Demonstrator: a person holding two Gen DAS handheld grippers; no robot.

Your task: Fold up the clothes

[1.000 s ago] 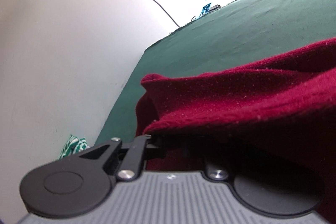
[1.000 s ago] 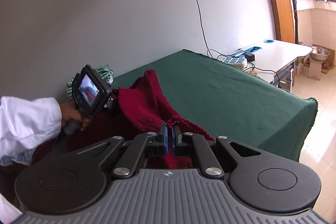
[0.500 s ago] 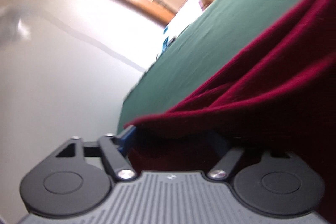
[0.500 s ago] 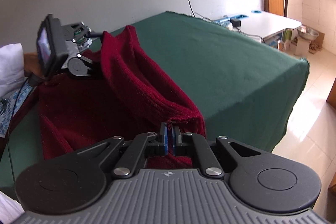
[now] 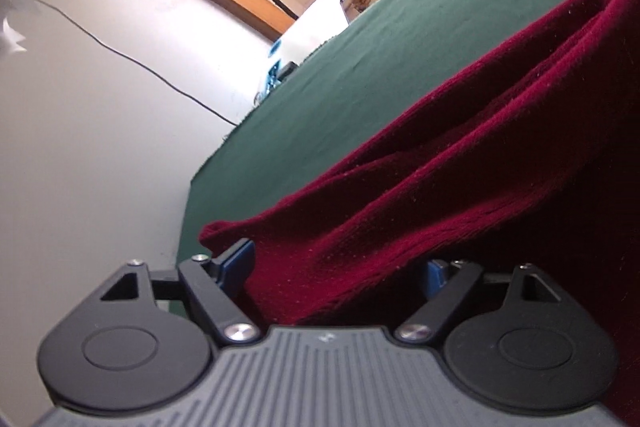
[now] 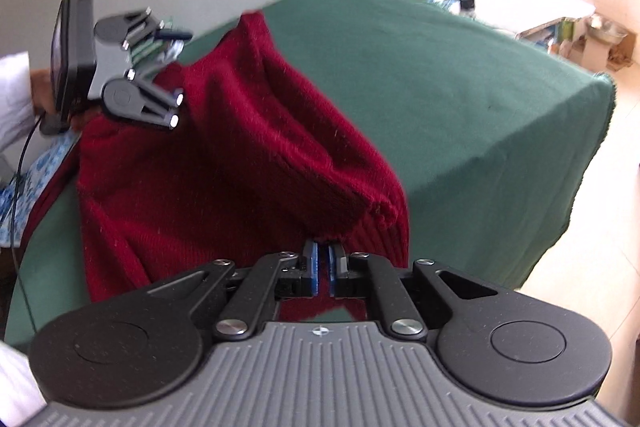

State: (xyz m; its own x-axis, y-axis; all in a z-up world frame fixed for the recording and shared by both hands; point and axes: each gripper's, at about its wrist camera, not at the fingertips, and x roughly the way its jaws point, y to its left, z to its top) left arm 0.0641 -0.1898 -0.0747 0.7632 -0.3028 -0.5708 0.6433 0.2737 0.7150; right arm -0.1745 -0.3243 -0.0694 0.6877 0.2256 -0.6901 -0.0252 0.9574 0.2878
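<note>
A dark red knitted sweater lies bunched on the green-covered table. My right gripper is shut on the sweater's near edge and holds it up. My left gripper has its jaws spread wide, and the sweater drapes loosely between and over them. In the right wrist view the left gripper sits at the sweater's far left corner, its fingers apart.
A white wall with a black cable runs along the table's far side. A white side table with small items stands beyond the far corner. The table edge drops to a tiled floor at the right.
My left gripper opened from shut on the sweater to wide apart. Both grippers swung over the table, and the sweater moved with the right one.
</note>
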